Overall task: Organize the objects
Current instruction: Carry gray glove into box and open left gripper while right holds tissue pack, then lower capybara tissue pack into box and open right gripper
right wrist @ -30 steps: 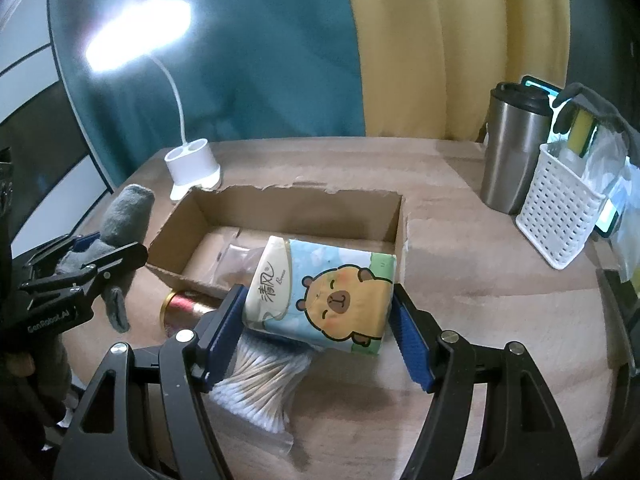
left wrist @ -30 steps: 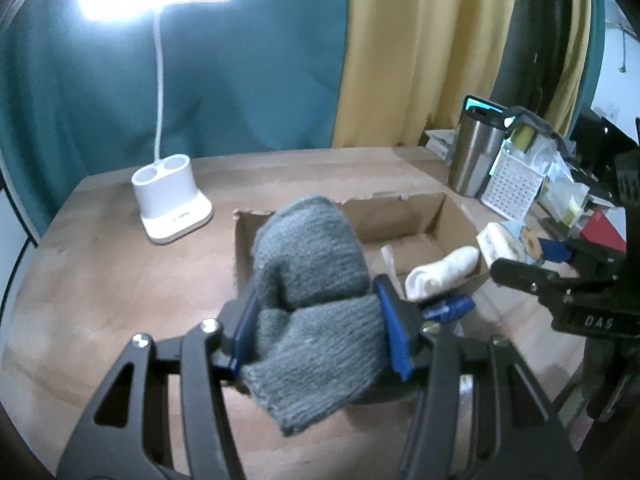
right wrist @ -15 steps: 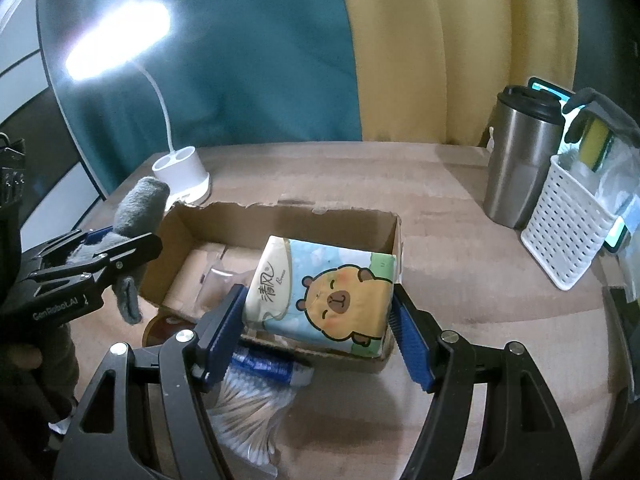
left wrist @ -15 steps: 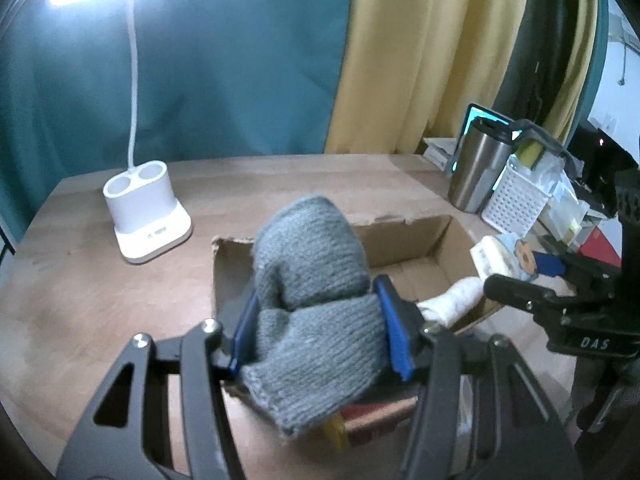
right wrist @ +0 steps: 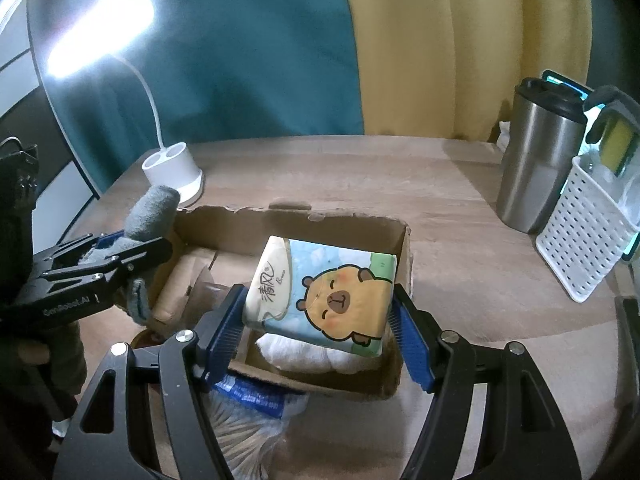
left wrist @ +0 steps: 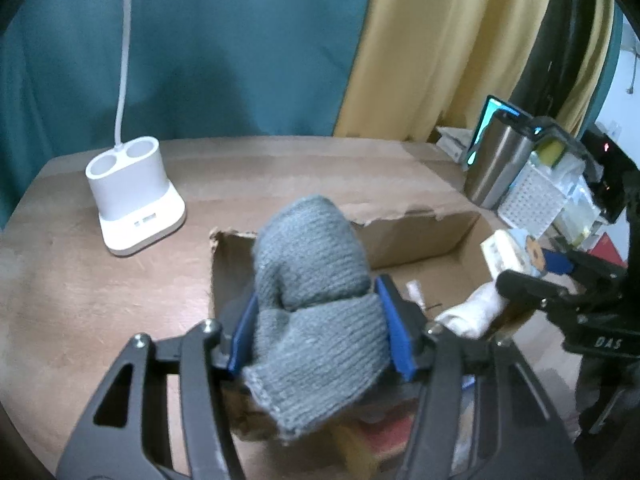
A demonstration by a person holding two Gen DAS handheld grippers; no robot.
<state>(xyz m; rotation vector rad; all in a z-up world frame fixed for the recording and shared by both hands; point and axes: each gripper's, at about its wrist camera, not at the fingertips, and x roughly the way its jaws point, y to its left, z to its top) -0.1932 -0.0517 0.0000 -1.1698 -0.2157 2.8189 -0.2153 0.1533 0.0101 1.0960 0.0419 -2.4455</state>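
My left gripper (left wrist: pixel 320 332) is shut on a grey knitted sock (left wrist: pixel 316 300) and holds it over the left end of an open cardboard box (left wrist: pixel 416 232). My right gripper (right wrist: pixel 316 324) is shut on a tissue pack with a capybara picture (right wrist: pixel 324 292) and holds it over the right end of the same box (right wrist: pixel 280 220). A rolled white cloth (right wrist: pixel 316 356) lies in the box under the tissue pack; it also shows in the left wrist view (left wrist: pixel 472 314). The left gripper and sock (right wrist: pixel 148 216) show at the box's left in the right wrist view.
A white lamp base (left wrist: pixel 132 196) stands on the wooden table behind the box at left. A steel tumbler (right wrist: pixel 536 160) and a white perforated basket (right wrist: pixel 584 232) stand at right. A bag of cotton swabs (right wrist: pixel 248 420) and a red-gold tin (left wrist: pixel 384 432) lie just before the box.
Both grippers have moved forward toward the box. The sock and the tissue pack, earlier before its near edge, are now over its inside.
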